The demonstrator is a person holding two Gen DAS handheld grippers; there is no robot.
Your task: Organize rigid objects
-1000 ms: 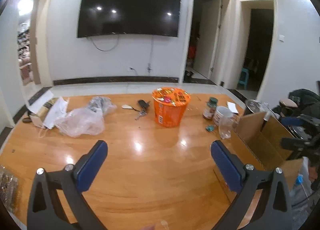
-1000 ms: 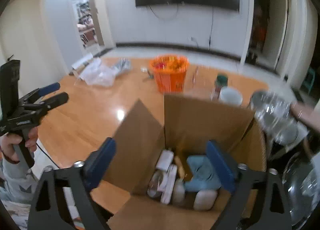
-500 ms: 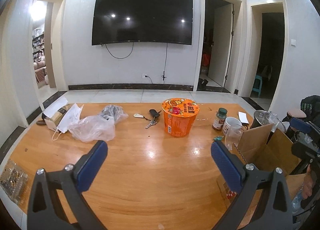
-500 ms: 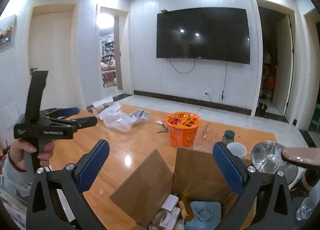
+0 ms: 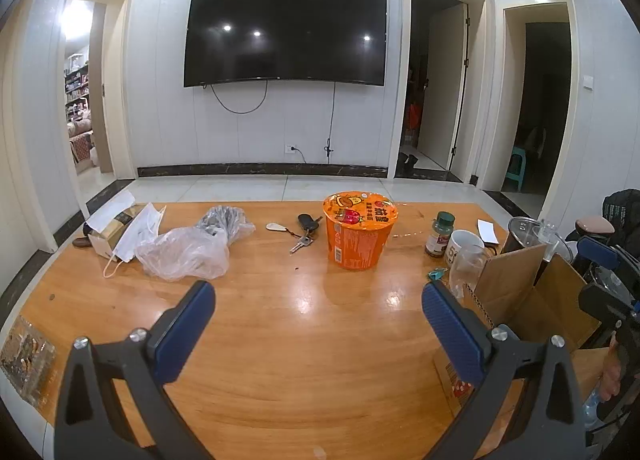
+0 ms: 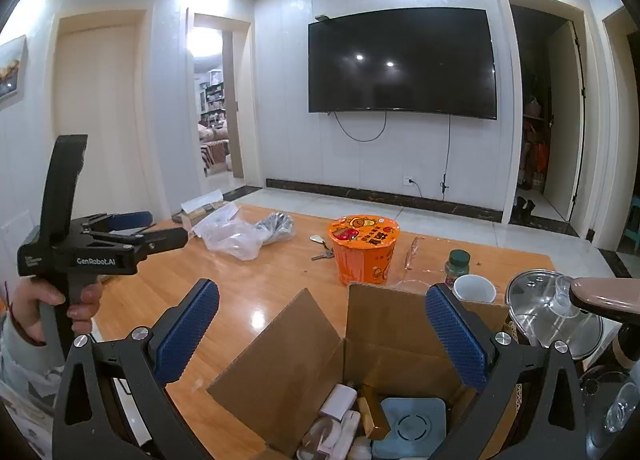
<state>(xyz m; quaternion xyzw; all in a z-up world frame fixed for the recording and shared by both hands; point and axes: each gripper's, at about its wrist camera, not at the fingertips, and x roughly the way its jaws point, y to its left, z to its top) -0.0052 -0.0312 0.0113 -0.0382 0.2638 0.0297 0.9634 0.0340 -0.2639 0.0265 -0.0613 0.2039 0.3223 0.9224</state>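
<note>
The black left gripper with blue padded fingers [image 5: 316, 324] is hovering with its fingers spread wide, gripping nothing. The matching black right gripper with blue pads [image 6: 322, 328] is likewise gaping wide and carrying nothing. The person's left hand [image 6: 52, 308] is clasping the left gripper's handle, left of the right gripper.

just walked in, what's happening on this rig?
A person holds both grippers above a wooden table, tidying items into an open cardboard box. The left gripper and right gripper are open and empty. The box holds several items; an orange noodle cup, keys and a mug sit on the table.
</note>
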